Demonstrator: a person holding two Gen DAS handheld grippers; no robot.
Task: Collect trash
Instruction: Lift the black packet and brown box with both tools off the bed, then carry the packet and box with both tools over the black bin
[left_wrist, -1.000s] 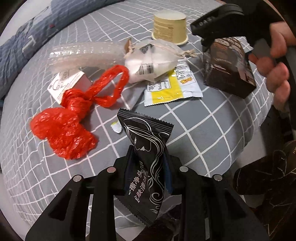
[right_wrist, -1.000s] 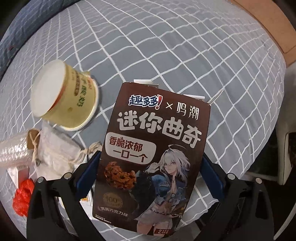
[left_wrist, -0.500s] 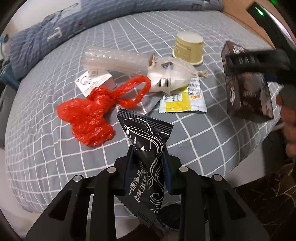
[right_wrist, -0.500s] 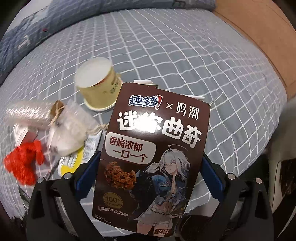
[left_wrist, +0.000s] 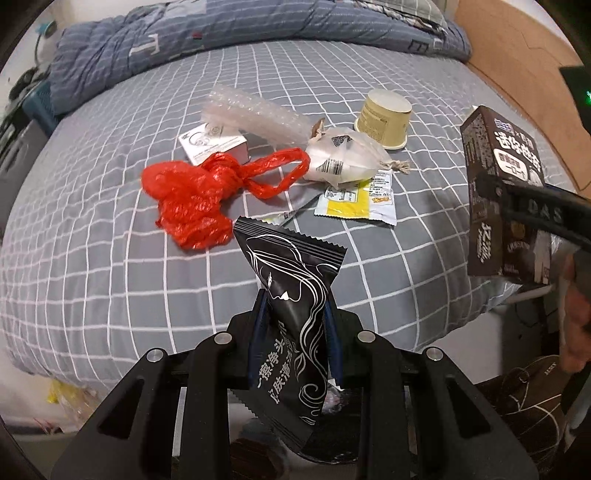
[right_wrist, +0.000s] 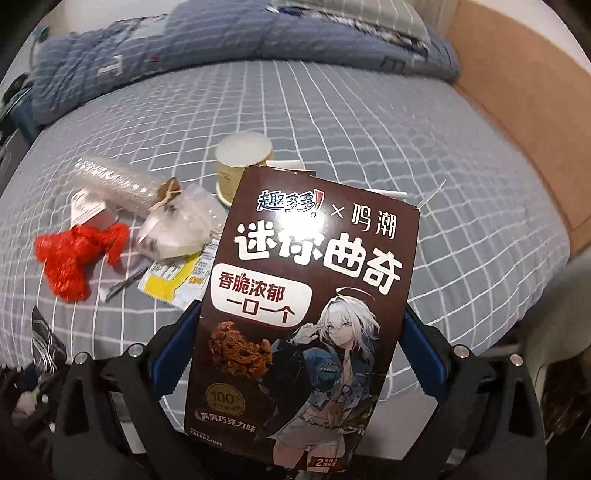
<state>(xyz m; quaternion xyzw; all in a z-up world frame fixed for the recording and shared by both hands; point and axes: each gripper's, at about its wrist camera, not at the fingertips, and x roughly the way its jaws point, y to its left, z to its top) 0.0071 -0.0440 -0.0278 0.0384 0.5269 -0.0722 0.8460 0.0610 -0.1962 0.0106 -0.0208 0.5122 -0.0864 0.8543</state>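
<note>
The left gripper (left_wrist: 295, 317) pinched a black sachet (left_wrist: 291, 310) upright, beyond it a red bag (left_wrist: 195, 199), bubble wrap (left_wrist: 255, 118) and yellow cup (left_wrist: 384, 118) on the bed (left_wrist: 110, 277). The right gripper (right_wrist: 295, 354) clamped the brown cookie box (right_wrist: 306, 306), held clear of the bed.

A bed (left_wrist: 424, 266) fills most of both views, covered by a grey sheet (right_wrist: 443, 155) with a white grid. Along its far edge lies a rumpled blue striped duvet (left_wrist: 155, 48). A brown wooden board (right_wrist: 524, 110) runs along the bed's right edge. At the far left corner stands a dark blue stool or bin (left_wrist: 37, 103), partly hidden. The light is even, indoor.
</note>
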